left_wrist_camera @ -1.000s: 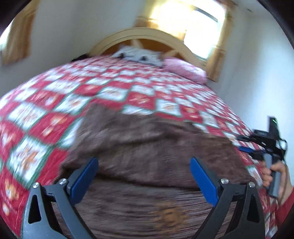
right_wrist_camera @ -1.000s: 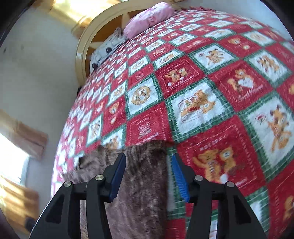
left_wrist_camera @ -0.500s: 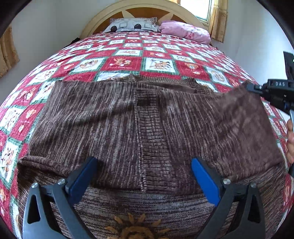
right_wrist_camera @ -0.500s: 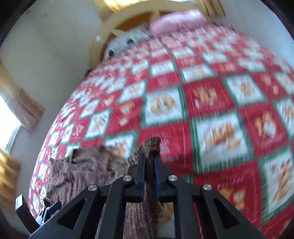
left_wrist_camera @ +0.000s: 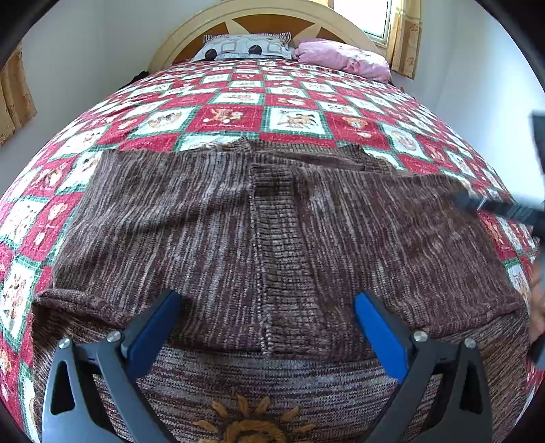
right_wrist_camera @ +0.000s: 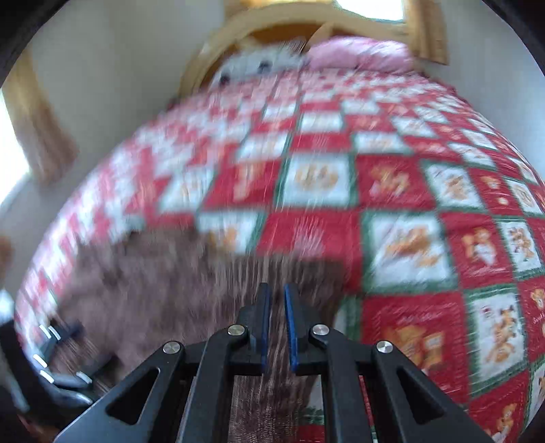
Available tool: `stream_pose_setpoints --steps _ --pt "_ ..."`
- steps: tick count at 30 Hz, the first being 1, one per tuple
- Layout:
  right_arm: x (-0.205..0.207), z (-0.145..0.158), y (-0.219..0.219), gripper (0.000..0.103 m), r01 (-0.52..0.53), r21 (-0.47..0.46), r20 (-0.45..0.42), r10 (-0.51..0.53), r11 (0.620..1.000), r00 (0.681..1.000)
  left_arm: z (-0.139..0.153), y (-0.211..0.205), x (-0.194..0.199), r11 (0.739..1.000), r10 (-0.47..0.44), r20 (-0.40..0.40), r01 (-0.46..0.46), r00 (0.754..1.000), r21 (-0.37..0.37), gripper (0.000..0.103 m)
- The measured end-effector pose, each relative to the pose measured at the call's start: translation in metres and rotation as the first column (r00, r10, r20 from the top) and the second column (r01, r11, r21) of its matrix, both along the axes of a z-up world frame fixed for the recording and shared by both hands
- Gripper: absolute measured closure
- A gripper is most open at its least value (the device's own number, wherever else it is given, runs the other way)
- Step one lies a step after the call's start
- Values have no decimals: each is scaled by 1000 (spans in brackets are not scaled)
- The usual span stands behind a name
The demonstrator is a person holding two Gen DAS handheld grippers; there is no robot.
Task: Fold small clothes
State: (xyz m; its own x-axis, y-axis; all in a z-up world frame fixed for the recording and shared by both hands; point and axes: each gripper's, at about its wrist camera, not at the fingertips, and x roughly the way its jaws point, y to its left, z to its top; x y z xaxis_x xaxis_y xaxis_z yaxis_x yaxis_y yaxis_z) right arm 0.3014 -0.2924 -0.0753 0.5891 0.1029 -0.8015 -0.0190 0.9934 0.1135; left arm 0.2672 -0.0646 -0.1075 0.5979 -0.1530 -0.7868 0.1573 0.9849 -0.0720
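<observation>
Two pillows lie at the head of the bed [left_wrist_camera: 238, 116]: a grey-and-white patterned pillow [left_wrist_camera: 245, 47] against the arched wooden headboard [left_wrist_camera: 259, 17], and a pink pillow [left_wrist_camera: 344, 59] just to its right. Across the bed stretches a quilt of red and white squares with green borders and small bear pictures. White walls enclose the room; a bright window [left_wrist_camera: 361, 13] with yellow curtains [left_wrist_camera: 403, 37] sits to the right of the headboard, and another curtain hangs on the wall to its left.

On the end of the quilt farthest from the headboard lies the brown knitted sweater [left_wrist_camera: 272, 238], its far part folded towards the viewer over the rest, with an orange embroidered sun on the near part. Above it, the left hand-held gripper [left_wrist_camera: 267, 327] hovers with its blue-padded jaws spread wide, touching nothing. Over at the sweater's right edge, the right hand-held gripper [right_wrist_camera: 275, 327] has its jaws pinched together on the brown knit, which shows between the pads in the blurred right wrist view.
</observation>
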Motion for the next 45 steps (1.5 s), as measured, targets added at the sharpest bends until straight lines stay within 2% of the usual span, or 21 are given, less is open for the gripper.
stream_pose_setpoints --steps 1,2,4,5,6,9,12,13,15,17,19,21,22,23,24,26,29,31,34,38,45 --pt "2 -11 1 94 17 -50 -9 -17 999 1000 0 0 -1 1000 -1 0 1 1000 -1 0" --pt "-1 -11 -4 94 35 -43 26 -34 998 999 0 0 0 1000 -1 0 1 1000 -4 0" --pt "-11 -1 -20 94 229 -138 61 -222 964 973 0 2 0 1000 -1 1 1 1000 -17 0" --pt "-22 10 -30 92 332 -169 119 -315 928 942 0 3 -1 1000 -2 2 2 1000 -26 0" --pt "-46 30 -46 92 407 -108 211 -379 907 901 1 4 -1 999 -2 4 2 1000 -36 0" --pt "-108 75 -67 92 417 67 335 -414 906 846 2 8 -2 998 -3 8 4 1000 -66 0" --pt "-179 121 -73 92 382 164 435 -414 910 800 5 14 -5 994 -15 12 16 1000 -106 0" --pt "-211 136 -77 92 341 231 461 -411 911 787 7 16 -8 993 -23 10 24 1000 -118 0" --pt "-247 153 -79 91 271 335 474 -410 902 779 16 24 -23 989 -46 11 47 999 -139 0" --pt "-287 164 -83 91 137 488 476 -394 862 786 28 35 -47 985 -73 28 76 997 -155 0" --pt "-319 164 -88 87 -13 628 466 -362 778 807 39 50 -71 978 -108 43 114 993 -173 0" --pt "-344 161 -84 73 -103 682 450 -304 724 840 49 67 -95 973 -144 57 152 988 -174 0" --pt "-356 161 -80 62 -137 685 449 -267 715 852 54 79 -110 971 -163 68 172 984 -166 0" --pt "-367 161 -75 51 -163 671 453 -226 723 862 57 87 -120 970 -174 77 185 982 -157 0" --pt "-378 163 -68 48 -184 640 456 -177 746 872 61 97 -132 970 -185 86 196 979 -144 0" --pt "-400 163 -47 48 -215 534 448 -57 818 892 64 117 -153 968 -203 92 214 975 -129 0" --pt "-425 152 -23 48 -234 437 385 54 869 921 57 151 -185 960 -223 51 228 973 -161 0" --pt "-433 135 -13 48 -186 398 330 49 899 943 47 165 -199 956 -227 14 225 974 -186 0" --pt "-443 97 -5 48 -103 417 216 12 903 976 27 186 -223 959 -206 -24 197 978 -204 0" --pt "-439 53 -5 48 11 470 98 -65 883 993 9 203 -247 967 -176 -55 162 983 -199 0" --pt "-437 29 16 48 75 346 1 -80 935 997 -6 209 -252 977 -152 -101 134 983 -166 0"
